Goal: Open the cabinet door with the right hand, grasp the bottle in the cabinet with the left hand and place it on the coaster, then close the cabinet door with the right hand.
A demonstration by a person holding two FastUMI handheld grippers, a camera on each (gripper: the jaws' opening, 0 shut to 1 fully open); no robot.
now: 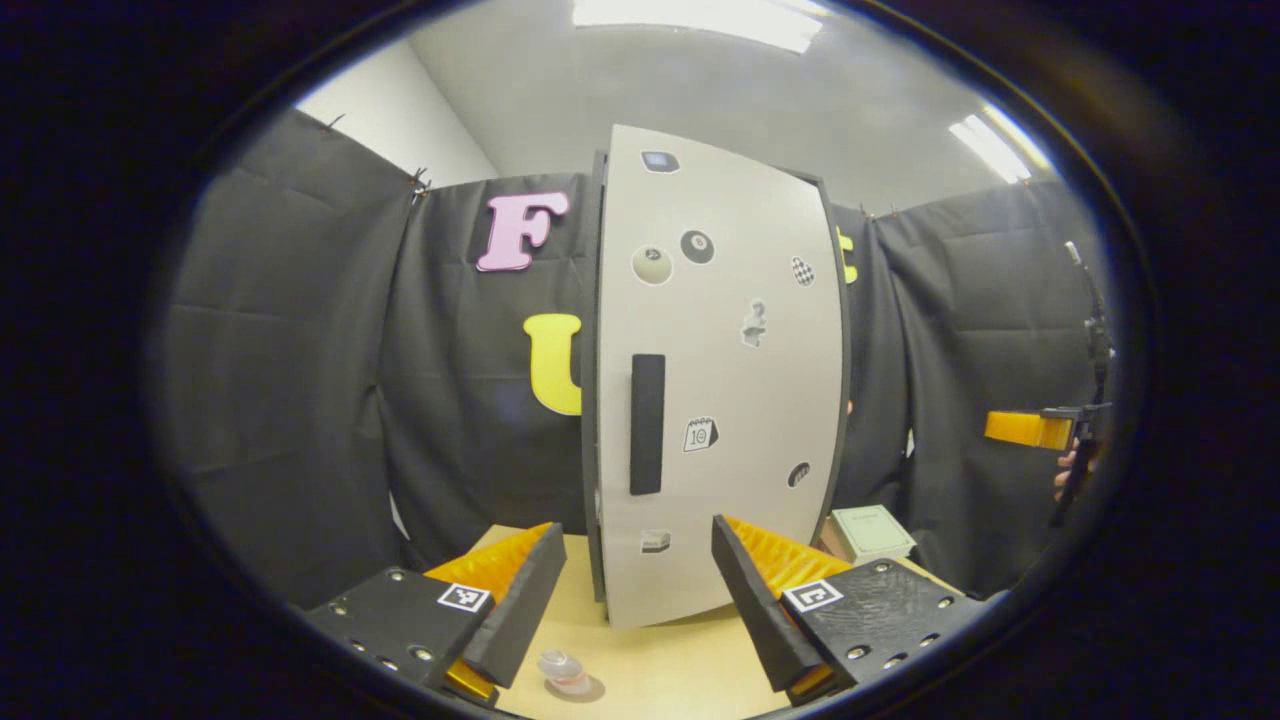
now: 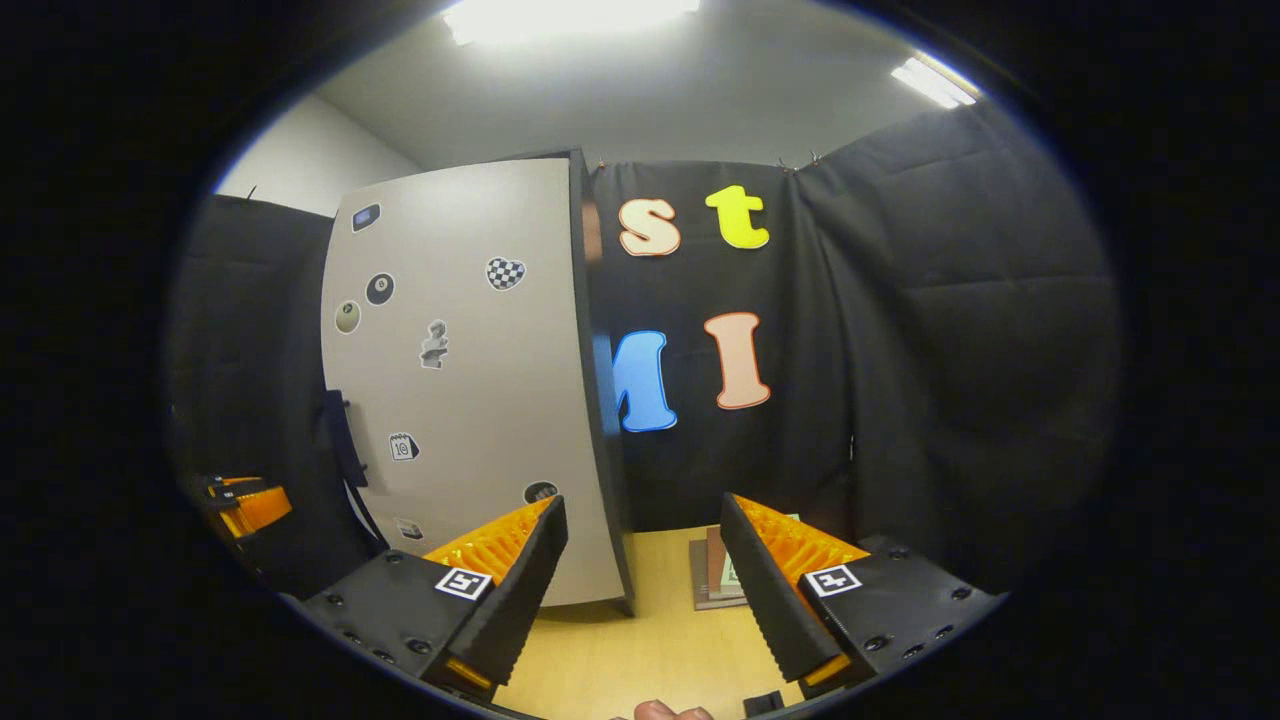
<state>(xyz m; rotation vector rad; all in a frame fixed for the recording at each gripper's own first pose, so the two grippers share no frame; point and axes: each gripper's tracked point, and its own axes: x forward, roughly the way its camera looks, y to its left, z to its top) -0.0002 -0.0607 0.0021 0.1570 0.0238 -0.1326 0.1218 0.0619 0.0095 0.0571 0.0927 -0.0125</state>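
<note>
Nearest in the left gripper view, the left claw (image 1: 636,600) is hanging wide apart over the pale wooden table (image 1: 660,680), gripping nothing. Just below its left finger a small clear object (image 1: 563,670) is lying on the table; I cannot tell what it is. Beyond the fingers the cabinet door (image 1: 715,370) is standing shut, its grey face carrying stickers and a dark upright handle (image 1: 647,423) near its left edge. The bottle is hidden behind that door. To the right of the cabinet's foot a pale green box (image 1: 871,531) is sitting on the table. Far off at the right edge, part of the other gripper is showing.

In the right gripper view, the right claw (image 2: 643,590) is likewise gaping wide and gripping nothing, pointing past the door's right edge. Beyond it a flat square thing (image 2: 708,575), possibly the coaster, is lying on the table
</note>
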